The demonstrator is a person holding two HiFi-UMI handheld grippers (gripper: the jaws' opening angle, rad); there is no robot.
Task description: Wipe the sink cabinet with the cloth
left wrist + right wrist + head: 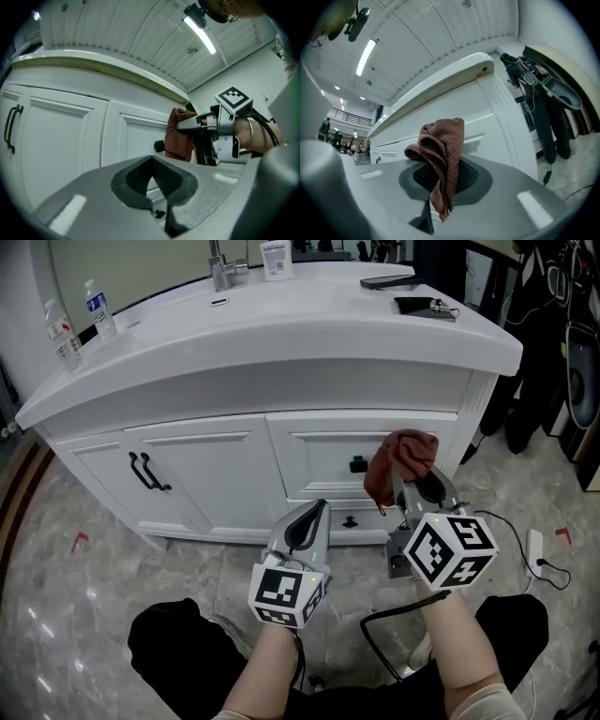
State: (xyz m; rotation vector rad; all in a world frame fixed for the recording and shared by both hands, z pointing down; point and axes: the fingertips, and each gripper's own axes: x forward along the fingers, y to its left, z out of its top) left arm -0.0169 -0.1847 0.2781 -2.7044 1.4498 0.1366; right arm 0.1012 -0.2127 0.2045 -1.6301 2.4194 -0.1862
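Sink cabinet [216,474]: smooth white gloss finish. Rough, woven rust-brown cloth [401,460] is seen before it; beneath it, polished marbled floor [75,615].

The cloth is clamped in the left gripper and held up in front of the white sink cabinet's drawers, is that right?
Not quite. The cloth is clamped in the right gripper, not the left, as the right gripper view shows. The left gripper is shut on nothing. The rest holds: the cloth is held up in front of the white sink cabinet's drawers.
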